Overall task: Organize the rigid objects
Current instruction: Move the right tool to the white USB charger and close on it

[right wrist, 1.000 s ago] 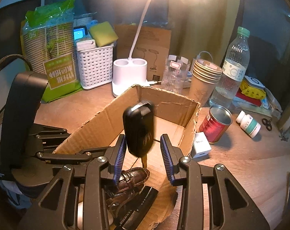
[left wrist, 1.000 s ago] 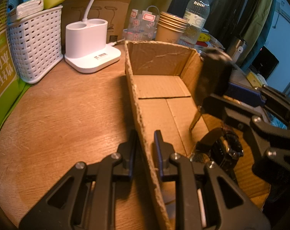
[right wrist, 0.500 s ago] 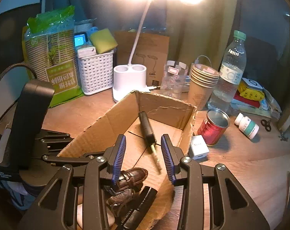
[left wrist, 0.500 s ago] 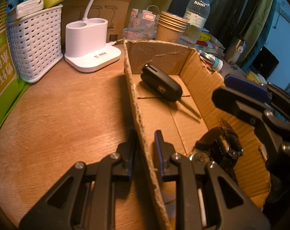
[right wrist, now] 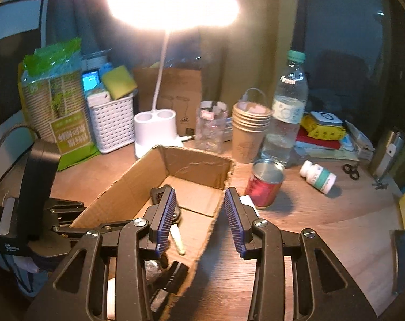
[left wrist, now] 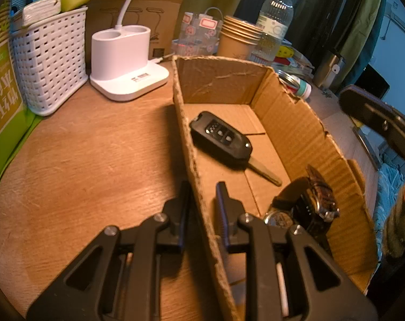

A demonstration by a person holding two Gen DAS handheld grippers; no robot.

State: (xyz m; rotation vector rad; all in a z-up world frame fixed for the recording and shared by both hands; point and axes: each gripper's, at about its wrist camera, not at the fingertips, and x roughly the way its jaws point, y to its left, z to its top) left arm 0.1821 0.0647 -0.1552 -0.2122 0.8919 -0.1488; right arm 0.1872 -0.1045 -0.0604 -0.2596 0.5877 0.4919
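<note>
With my left hand-held gripper [left wrist: 201, 208] pinching the cardboard box [left wrist: 296, 133] wall steady and the car key [left wrist: 221, 139] lying inside, I hold my right hand-held gripper [right wrist: 199, 219] wide and empty, best swung toward the red can [right wrist: 265, 183] on the counter [right wrist: 322, 214].

A lived-in home desk: the wooden worktop [right wrist: 322, 214] carries a lit white desk lamp [right wrist: 155, 131], a woven basket [right wrist: 111, 123] holding sponges, stacked paper cups [right wrist: 249, 131], a water bottle [right wrist: 286, 112], a pill bottle [right wrist: 318, 176] and scissors [right wrist: 351, 171], with curtains [right wrist: 256, 53] hanging along its far edge.
</note>
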